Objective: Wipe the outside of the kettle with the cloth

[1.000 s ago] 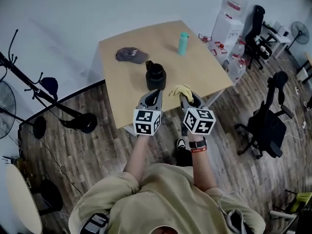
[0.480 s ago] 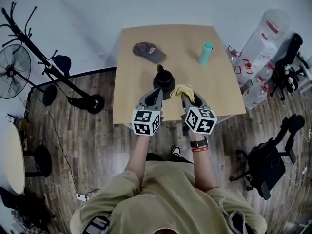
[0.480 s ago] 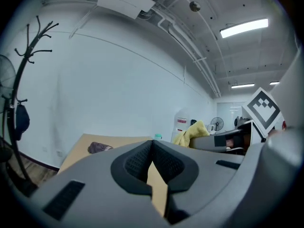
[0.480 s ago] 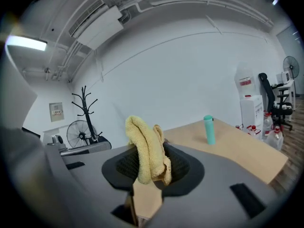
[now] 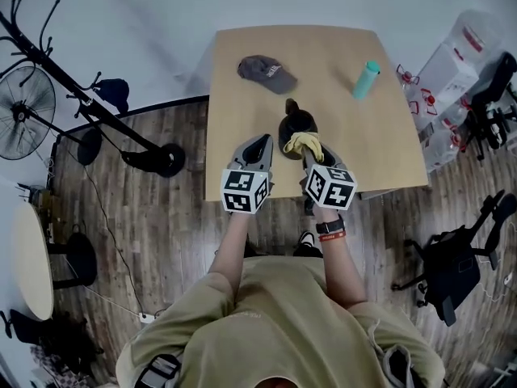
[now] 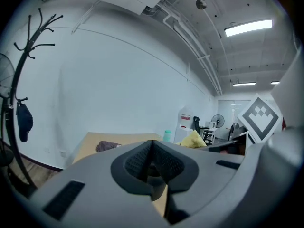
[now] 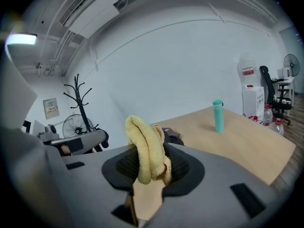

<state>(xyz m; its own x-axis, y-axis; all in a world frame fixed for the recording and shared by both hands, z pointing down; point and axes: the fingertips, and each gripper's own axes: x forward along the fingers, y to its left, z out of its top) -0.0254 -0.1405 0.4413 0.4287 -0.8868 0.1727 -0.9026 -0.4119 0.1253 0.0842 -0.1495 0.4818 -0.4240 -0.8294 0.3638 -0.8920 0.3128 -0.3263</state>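
We observe the black kettle [image 5: 295,126] standing upright near the near edge of the table [image 5: 242,79]. The yellow cloth [image 5: 305,143] is bunched at its near right side and clamped between the jaws of the right gripper [image 5: 312,156].

White walls [image 6: 118,70], plank floor [image 5: 161,241], ceiling strip lights [image 6: 248,27]. Wood table [image 5: 242,128] ahead of left gripper [image 5: 262,141] and right gripper [image 5: 312,153]. Coat rack [image 5: 89,95], fan [image 5: 24,111] left of left gripper; office chair [image 5: 452,269], water jugs [image 5: 475,37] right of right gripper.

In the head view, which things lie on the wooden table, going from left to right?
Grey cap → black kettle → teal bottle. The yellow cloth overlaps the kettle, so I leave it out.
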